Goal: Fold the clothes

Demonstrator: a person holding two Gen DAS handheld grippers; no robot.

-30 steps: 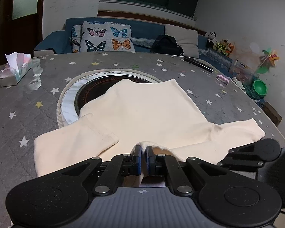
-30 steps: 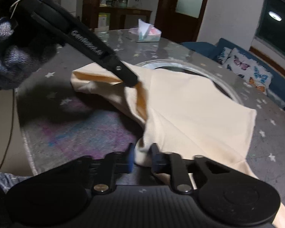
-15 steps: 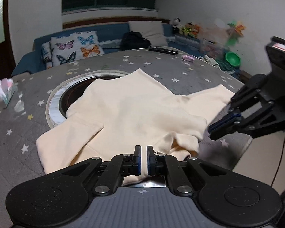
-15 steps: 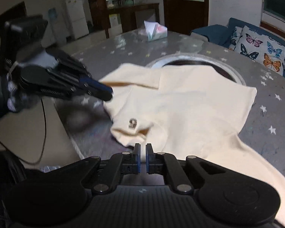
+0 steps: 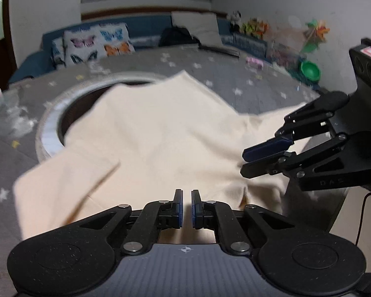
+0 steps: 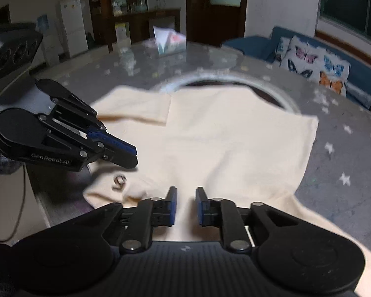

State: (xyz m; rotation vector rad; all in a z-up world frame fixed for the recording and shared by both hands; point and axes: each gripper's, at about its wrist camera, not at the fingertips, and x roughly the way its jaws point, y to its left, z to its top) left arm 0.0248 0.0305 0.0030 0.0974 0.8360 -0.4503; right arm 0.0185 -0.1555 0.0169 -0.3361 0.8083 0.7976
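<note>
A cream T-shirt [image 5: 160,133] lies spread on the star-patterned grey table [image 5: 254,91], partly covering its round centre ring [image 5: 49,133]. Above the shirt's near edge, the left gripper [image 5: 187,206] and right gripper [image 6: 186,204] each hover empty, jaws slightly parted.

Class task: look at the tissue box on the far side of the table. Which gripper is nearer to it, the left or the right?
Left. The tissue box stands at the table's far left edge. The left gripper hovers over the shirt's left side; the right gripper hovers over its right side, farther away.
</note>
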